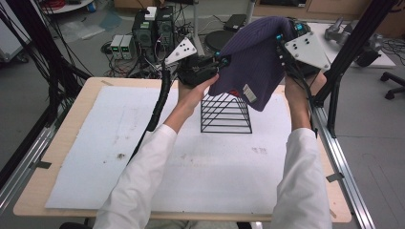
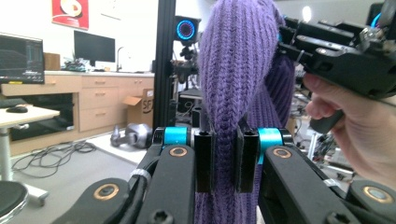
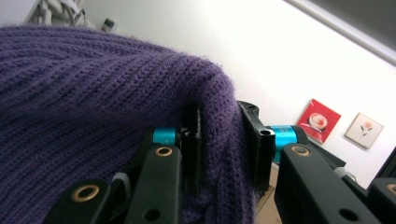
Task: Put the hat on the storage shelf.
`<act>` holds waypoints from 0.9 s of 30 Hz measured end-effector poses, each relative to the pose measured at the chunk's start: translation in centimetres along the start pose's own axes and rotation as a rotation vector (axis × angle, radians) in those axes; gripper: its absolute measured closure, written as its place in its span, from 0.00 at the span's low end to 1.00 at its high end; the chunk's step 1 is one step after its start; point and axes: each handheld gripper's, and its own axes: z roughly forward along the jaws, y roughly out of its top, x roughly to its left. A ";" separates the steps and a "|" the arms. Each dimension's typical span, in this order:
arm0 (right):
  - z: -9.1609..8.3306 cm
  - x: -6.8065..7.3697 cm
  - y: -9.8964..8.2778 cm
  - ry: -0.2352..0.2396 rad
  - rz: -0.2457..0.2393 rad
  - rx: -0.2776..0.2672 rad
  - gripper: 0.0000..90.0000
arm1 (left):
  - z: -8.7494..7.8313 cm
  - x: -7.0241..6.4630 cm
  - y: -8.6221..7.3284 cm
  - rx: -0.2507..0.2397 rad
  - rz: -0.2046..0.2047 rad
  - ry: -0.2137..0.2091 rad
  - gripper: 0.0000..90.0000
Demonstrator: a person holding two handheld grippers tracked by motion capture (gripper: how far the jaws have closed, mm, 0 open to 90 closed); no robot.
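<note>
both tongs are pinching the same purple knit hat (image 1: 255, 57), held up in the air between them above the far part of the worktop (image 1: 67, 157). the left tongs (image 2: 226, 161) are pressed together on a bunched fold of the knit, with wool squeezed tight between the two black pads. the right tongs (image 3: 226, 149) clamp another edge of the hat, fabric filling the gap between the pads. from above, the left tongs (image 1: 222, 62) grip the hat's left side and the right tongs (image 1: 282, 40) its upper right. the hat hangs just over a black wire rack (image 1: 226, 114) standing on the white sheet; i cannot tell whether they touch. the hat covers the rack's top, and both sets of fingertips are buried in wool.
</note>
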 end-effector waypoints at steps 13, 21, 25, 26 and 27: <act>1.3 1.2 -1.3 0.033 -0.053 0.079 0.79 | 0.1 0.9 -2.2 0.030 -0.025 0.004 0.91; 1.2 1.6 -1.6 0.065 -0.094 0.119 0.80 | -0.2 1.1 -3.7 0.046 -0.024 -0.011 0.90; 1.2 2.1 -1.9 0.097 -0.093 0.153 0.80 | -0.6 1.1 -4.7 0.059 -0.023 -0.011 0.90; 1.2 2.2 -1.9 0.110 -0.092 0.158 0.81 | -0.7 1.2 -5.0 0.060 -0.022 -0.010 0.90; 1.3 2.4 -2.0 0.118 -0.096 0.162 0.81 | -0.9 1.2 -5.3 0.065 -0.020 -0.007 0.90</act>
